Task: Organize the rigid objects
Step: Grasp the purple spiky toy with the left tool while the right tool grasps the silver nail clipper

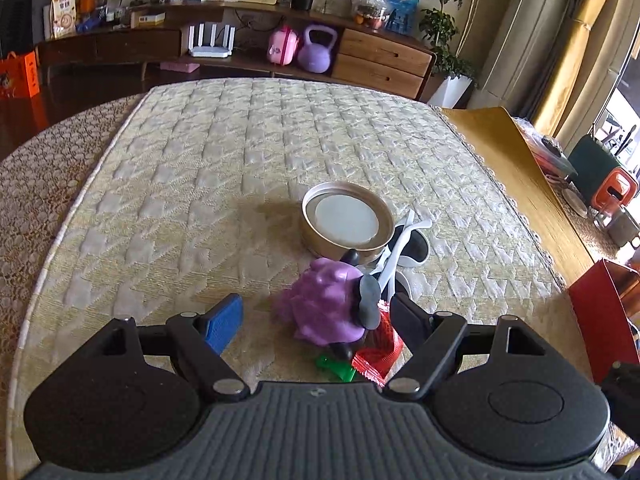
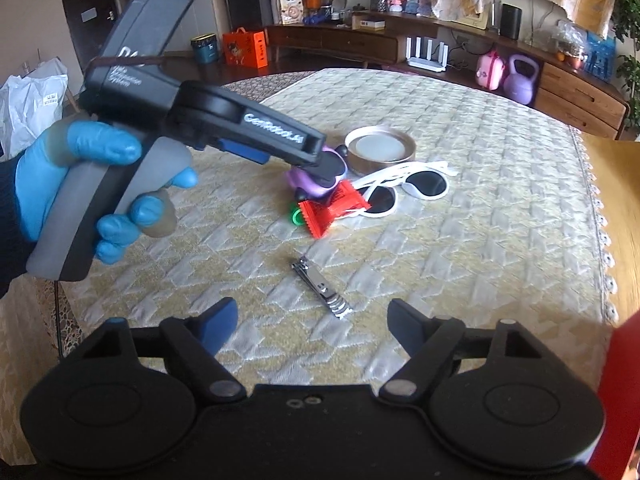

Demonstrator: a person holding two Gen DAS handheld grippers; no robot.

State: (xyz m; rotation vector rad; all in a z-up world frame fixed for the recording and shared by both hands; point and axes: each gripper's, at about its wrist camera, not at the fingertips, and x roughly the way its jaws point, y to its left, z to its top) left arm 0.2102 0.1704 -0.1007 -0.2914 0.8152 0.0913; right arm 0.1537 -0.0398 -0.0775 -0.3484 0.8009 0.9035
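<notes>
Left claw (image 1: 316, 320) spread around the purple toy (image 1: 326, 308), perhaps touching; right claw (image 2: 312, 320) spread above nail clipper (image 2: 321, 287)

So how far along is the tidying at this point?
Nothing looks sorted yet. The open left gripper straddles the purple toy, not yet clamped. The tin lid, sunglasses, red packet and nail clipper lie loose; the right gripper is open, empty.
</notes>
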